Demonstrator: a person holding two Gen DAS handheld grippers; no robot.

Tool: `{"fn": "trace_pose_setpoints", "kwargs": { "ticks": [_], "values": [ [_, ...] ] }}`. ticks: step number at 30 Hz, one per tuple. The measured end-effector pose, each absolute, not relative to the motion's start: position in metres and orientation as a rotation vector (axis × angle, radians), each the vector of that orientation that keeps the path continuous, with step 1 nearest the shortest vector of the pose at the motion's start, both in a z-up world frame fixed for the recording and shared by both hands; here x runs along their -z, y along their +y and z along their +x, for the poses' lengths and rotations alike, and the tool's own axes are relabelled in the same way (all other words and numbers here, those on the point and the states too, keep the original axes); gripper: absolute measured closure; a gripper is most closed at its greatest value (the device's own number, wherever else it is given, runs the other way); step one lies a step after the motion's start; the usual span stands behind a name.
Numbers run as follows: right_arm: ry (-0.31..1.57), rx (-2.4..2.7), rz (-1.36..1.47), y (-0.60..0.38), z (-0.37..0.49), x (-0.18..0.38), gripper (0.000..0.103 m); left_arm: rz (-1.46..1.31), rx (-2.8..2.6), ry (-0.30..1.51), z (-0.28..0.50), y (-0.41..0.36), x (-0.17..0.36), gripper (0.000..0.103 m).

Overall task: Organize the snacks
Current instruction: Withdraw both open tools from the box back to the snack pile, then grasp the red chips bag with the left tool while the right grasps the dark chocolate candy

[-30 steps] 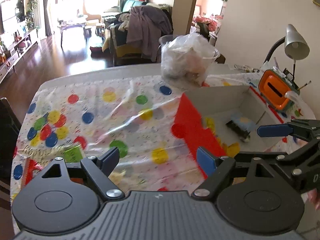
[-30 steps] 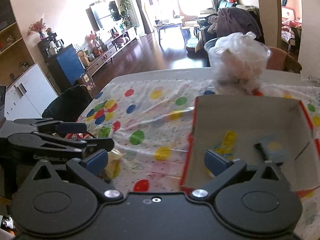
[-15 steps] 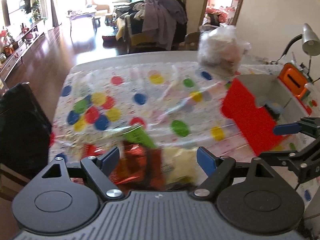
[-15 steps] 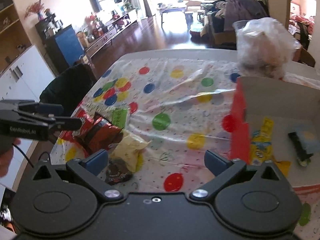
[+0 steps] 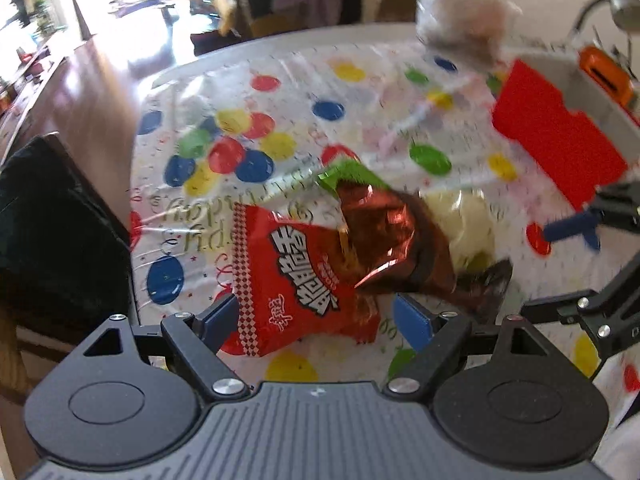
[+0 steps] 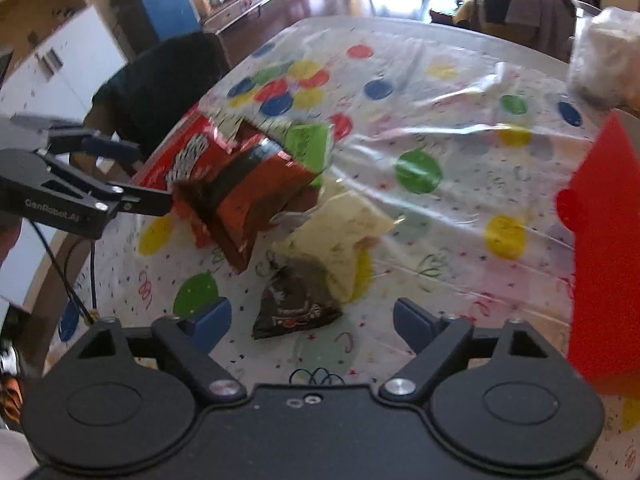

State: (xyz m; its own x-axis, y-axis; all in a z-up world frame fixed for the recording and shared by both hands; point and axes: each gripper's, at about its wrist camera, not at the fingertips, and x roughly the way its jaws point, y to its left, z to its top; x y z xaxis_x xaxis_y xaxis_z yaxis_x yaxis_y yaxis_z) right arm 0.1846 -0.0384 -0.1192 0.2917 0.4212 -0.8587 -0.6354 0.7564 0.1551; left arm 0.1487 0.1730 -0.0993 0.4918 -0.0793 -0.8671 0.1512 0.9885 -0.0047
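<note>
Hovering left gripper (image 5: 316, 316): its jaws stand wide apart over the near end of a flat red foil snack bag with white lettering (image 5: 296, 276); the blue pads do not press on it.
Right gripper (image 6: 312, 318): its jaws are closing, apart for now, with a small dark brown triangular snack packet (image 6: 294, 306) lying on the cloth between and just ahead of the pads, untouched.
Snack pile: a crumpled shiny red-brown foil bag (image 5: 384, 236) lies partly over the red bag; a green packet (image 5: 352, 174) peeks out behind it; a pale yellow pouch (image 6: 340, 236) lies just beside them, touching the brown packet's far end.
Surface: a table under a clear plastic cover with coloured polka dots (image 6: 440, 128), wrinkled and glossy.
Box: an open cardboard box with a red outer wall (image 5: 560, 140) stands at the table's right side, well apart from the pile; its contents are hidden here.
Far edge: a crinkled clear plastic bag of goods (image 5: 460, 28), blurred.
Beside table: a dark chair back (image 6: 160, 80).
</note>
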Motion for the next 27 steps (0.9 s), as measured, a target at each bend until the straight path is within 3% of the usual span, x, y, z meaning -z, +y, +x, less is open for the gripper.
{"fn": "trace_pose_setpoints", "kwargs": {
  "ticks": [16, 18, 20, 27],
  "values": [
    [1.082, -0.690, -0.338, 0.000, 0.189, 0.147, 0.042, -0.276, 0.192, 1.146, 0.188, 0.226, 0.134, 0.020],
    [1.079, -0.693, -0.346, 0.002, 0.188, 0.148, 0.046, -0.287, 0.197, 1.140, 0.188, 0.225, 0.133, 0.027],
    [1.080, -0.694, -0.356, 0.004, 0.187, 0.149, 0.052, -0.291, 0.196, 1.152, 0.190, 0.225, 0.134, 0.045],
    [1.073, -0.693, -0.369, 0.006, 0.183, 0.149, 0.060, -0.320, 0.164, 1.128, 0.183, 0.224, 0.128, 0.069]
  ]
}}
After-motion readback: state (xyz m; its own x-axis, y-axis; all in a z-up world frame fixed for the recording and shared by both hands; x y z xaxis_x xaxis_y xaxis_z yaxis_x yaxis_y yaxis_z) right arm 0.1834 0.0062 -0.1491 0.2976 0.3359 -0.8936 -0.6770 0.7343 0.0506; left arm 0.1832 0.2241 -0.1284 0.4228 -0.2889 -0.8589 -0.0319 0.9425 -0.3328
